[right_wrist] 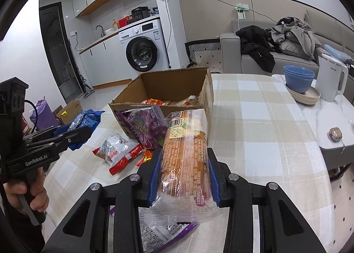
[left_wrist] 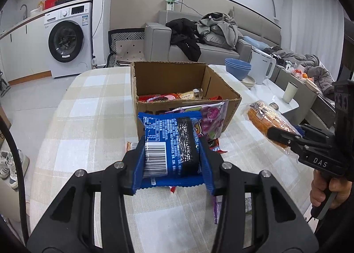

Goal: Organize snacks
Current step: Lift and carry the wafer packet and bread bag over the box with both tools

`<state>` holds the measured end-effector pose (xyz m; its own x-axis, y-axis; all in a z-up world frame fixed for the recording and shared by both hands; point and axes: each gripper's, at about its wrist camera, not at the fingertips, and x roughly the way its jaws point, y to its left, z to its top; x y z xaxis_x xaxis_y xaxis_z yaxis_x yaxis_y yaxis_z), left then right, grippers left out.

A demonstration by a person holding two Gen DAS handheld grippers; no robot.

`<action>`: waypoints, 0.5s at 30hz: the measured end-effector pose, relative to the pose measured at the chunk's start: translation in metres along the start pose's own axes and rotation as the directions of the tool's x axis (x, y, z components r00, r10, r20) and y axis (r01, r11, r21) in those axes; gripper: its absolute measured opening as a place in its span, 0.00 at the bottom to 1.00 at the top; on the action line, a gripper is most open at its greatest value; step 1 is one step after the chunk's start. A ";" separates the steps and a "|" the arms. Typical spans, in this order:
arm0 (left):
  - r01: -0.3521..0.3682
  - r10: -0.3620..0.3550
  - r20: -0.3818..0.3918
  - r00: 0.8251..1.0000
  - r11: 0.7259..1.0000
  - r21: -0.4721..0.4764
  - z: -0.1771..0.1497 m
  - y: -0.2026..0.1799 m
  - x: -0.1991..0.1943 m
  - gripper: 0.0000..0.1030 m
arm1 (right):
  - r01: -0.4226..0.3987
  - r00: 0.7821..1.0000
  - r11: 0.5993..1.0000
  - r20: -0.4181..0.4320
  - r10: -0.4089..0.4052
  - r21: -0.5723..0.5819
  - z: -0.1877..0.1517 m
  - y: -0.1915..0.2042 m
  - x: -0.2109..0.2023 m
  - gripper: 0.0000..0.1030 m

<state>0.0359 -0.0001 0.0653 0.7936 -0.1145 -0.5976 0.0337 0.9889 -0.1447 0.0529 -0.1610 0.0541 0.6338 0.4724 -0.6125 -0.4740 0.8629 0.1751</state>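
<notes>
Left claw is clamped on a blue packet, barcode up, held above the table just short of the box. Right claw is clenched on a clear-wrapped bread, also lifted off the table, its far end pointing at the box's near wall. Against that wall leans a purple bag, and beside it on the checked cloth lies a white-and-red packet. Inside the box, several red and orange snacks already sit on the bottom. Farther right, blue bowls stacked on a plate and a white kettle stand on the marble end.
</notes>
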 end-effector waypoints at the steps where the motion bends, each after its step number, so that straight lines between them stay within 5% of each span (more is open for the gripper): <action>1: -0.001 0.001 0.001 1.000 1.000 -0.001 -0.001 0.000 0.001 0.40 | 0.001 1.000 1.000 0.005 -0.001 -0.005 0.003 0.002 -0.001 0.37; 15: -0.027 0.027 0.005 1.000 1.000 0.006 0.032 0.004 0.028 0.40 | 0.005 1.000 0.998 0.024 -0.004 -0.062 0.038 0.022 0.009 0.37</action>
<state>0.0776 0.0041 0.0738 0.7972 -0.0870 -0.5974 0.0156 0.9922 -0.1237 0.0715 -0.1307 0.0821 0.6500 0.4731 -0.5947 -0.5074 0.8527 0.1238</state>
